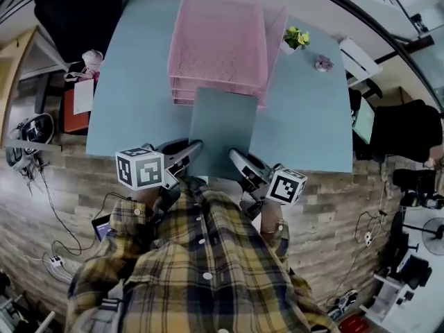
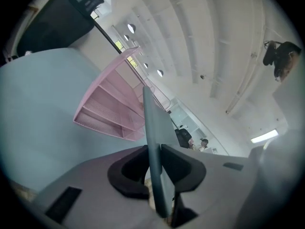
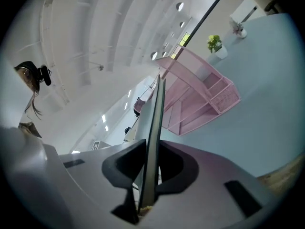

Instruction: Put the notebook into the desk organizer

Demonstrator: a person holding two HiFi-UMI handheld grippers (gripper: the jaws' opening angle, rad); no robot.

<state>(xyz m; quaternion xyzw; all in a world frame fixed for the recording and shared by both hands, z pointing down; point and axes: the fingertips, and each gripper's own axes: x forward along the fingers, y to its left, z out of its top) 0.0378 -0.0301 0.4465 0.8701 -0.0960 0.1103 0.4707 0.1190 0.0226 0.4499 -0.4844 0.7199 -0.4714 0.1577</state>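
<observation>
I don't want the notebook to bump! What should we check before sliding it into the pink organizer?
1. Left gripper shut on the notebook: ok.
2. Right gripper shut on the notebook too: ok.
3. Desk organizer has its open side facing the notebook: ok.
4. Desk organizer looks empty inside: ok.
5. Potted plant stands off to the side of the path: ok.
6. Notebook level with one shelf opening: cannot tell.

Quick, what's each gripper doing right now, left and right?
Left gripper: shut on the notebook.
Right gripper: shut on the same notebook.
</observation>
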